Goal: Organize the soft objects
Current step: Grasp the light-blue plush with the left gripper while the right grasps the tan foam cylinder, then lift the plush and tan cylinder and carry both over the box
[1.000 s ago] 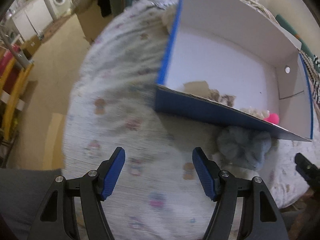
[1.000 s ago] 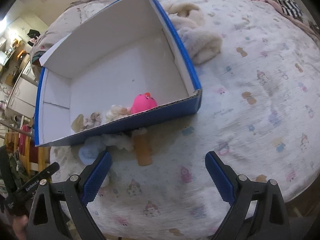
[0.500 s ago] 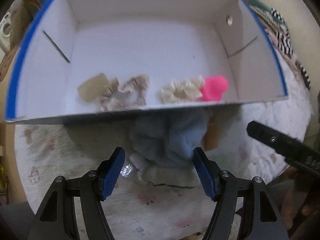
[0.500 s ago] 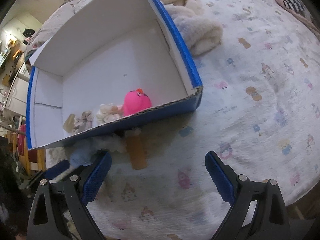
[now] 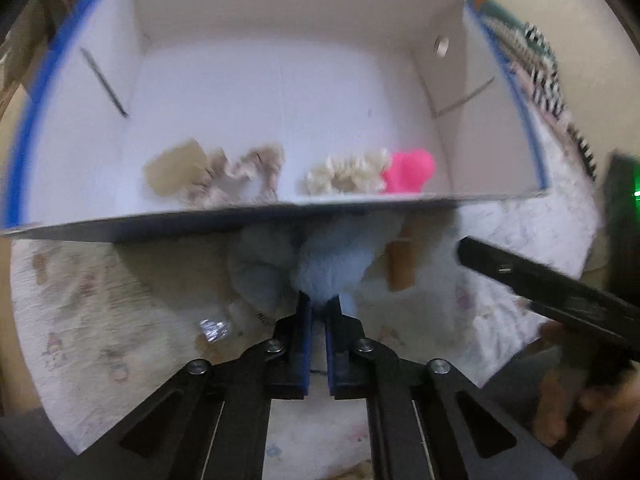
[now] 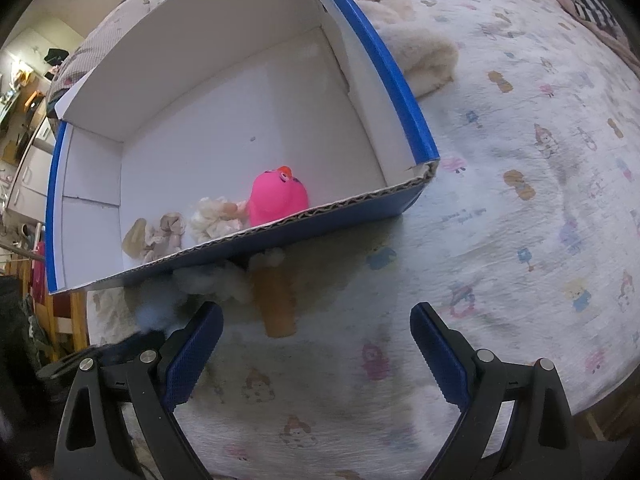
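Item: blue plush (image 5: pixel 332 268) – lies on the bed (image 6: pixel 520 200) just outside the near wall of the box (image 5: pixel 280 222), at 12 o'clock from the left claw (image 5: pixel 318 308); in the right wrist view it is seen at 9 o'clock, blurred (image 6: pixel 154 312)

Left claw – pads drawn together, clamped on the near edge of the blue plush

Right claw (image 6: pixel 316 344) – fingers wide apart, nothing between them; held over the bed beside the tan piece (image 6: pixel 276 300)

Box contents, along the near wall: beige scrunchie (image 5: pixel 240 176) at 11 o'clock, cream scrunchie (image 5: pixel 348 174) at 12 o'clock, pink toy (image 5: pixel 410 170) touching it at 1 o'clock

Outside the box: white fluff (image 6: pixel 224 280) and the tan piece beside the plush; cream blanket (image 6: pixel 416 56) beyond the far corner

Step in hand, as judged: pick-up of the blue plush for transfer into the box

Next move, as judged: the plush is to be lifted clear of the near wall, carried over the rim and released on bare floor inside; grip on loose pile may slip, so the lift is best kept slow
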`<state>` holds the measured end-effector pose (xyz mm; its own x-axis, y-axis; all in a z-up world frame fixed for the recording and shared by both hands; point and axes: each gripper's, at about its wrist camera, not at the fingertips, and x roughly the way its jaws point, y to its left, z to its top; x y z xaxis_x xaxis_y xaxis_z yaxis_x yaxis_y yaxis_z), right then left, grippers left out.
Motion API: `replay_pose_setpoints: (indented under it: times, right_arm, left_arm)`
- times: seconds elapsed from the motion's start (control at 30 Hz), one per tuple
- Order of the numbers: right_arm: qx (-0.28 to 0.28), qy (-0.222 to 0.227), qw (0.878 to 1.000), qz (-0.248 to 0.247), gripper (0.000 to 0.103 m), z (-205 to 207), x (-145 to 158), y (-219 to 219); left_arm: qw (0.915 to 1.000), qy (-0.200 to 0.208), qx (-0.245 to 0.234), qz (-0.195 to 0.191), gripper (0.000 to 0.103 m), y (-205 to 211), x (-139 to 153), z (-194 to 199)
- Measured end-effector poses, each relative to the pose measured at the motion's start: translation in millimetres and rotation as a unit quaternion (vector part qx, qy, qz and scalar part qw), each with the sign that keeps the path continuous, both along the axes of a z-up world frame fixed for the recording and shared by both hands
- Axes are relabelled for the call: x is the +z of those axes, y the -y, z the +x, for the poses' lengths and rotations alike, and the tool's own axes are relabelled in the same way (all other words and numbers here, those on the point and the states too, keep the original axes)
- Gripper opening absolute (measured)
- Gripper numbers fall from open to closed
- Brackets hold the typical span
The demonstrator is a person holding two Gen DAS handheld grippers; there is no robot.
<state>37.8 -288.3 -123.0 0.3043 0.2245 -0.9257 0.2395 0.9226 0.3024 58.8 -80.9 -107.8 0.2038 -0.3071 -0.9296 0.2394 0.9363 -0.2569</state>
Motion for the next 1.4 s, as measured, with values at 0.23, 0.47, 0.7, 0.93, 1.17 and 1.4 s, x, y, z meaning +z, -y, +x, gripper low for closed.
replay_pose_setpoints:
  times: [0.23,0.47,0.7,0.93,1.17,1.4]
  right_arm:
    - [0.001,-0.008,1.0,-0.01,0.1,1.5,-3.0,-6.0]
    - [0.036,-0.042,0.997,-0.055,0.1,14.0,-23.1,-32.2]
    - [0.067,-0.052,0.995,-0.057,0.1,22.7,-35.0,-52.6]
    - [0.066,-0.058,0.995,-0.044,0.1,24.9,-39.0,-46.3]
    - [0.092,-0.053,0.994,-0.033,0.053,37.4,-51.7,-44.5]
    - [0.115,-0.03,0.992,-0.052,0.013,34.0,-44.5,-50.9]
  left_arm:
    - [0.9971,0.059,0.047,-0.01,0.003,-61.0,50.6,-23.9]
    - [0.9929,0.038,0.107,0.033,0.003,-109.8,35.3,-22.5]
    - [0.9878,-0.004,0.148,0.049,0.062,-111.8,5.3,-9.9]
    - [0.9873,-0.033,0.132,0.082,0.067,-93.6,-29.2,8.5]
    - [0.9859,-0.067,0.108,0.108,0.055,-78.1,-56.7,13.2]
    - [0.989,-0.045,0.084,0.113,0.037,-76.4,-49.2,6.7]
